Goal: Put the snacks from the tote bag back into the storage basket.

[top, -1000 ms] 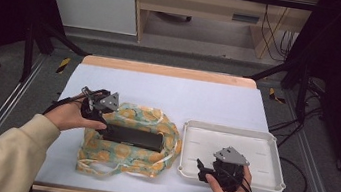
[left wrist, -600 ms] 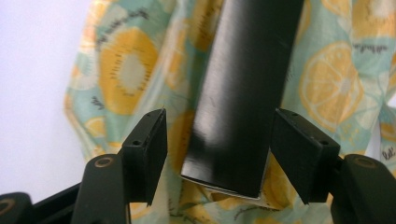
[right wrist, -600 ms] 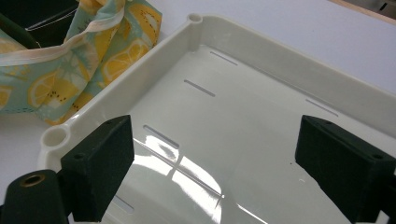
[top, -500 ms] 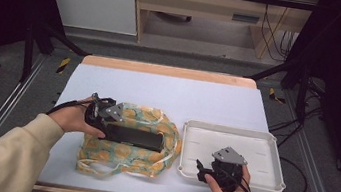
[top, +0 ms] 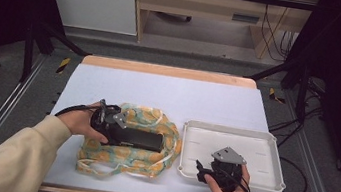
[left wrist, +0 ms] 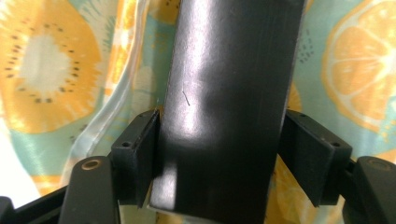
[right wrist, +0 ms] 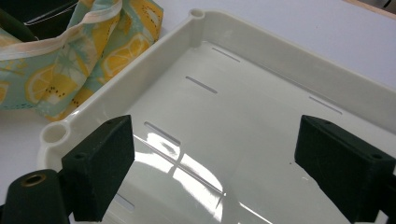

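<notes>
A long black box (top: 141, 139) lies on a fruit-print cloth bag (top: 149, 161) left of the table's middle. My left gripper (top: 113, 122) is down at the box's left end. In the left gripper view the black box (left wrist: 224, 107) stands between the two pads (left wrist: 142, 149), which lie against its two sides; the jaws have just been opening a little, and I see no gap. Orange-slice cloth (left wrist: 51, 84) shows on both sides. My right gripper (top: 224, 161) is open over the near edge of the white tray (top: 273, 141), with nothing between its pads (right wrist: 100, 158).
In the right gripper view the white tray (right wrist: 280, 60) has a glossy slotted floor and a raised rim, with the bag's corner (right wrist: 88, 51) just past its left edge. A pale sheet (top: 178, 97) covers the table. Dark frame legs (top: 40, 37) stand at both sides.
My left hand has sunk and shifted right, from above the bag's left edge onto the black box's left end. The right hand and the tray have stayed put.
</notes>
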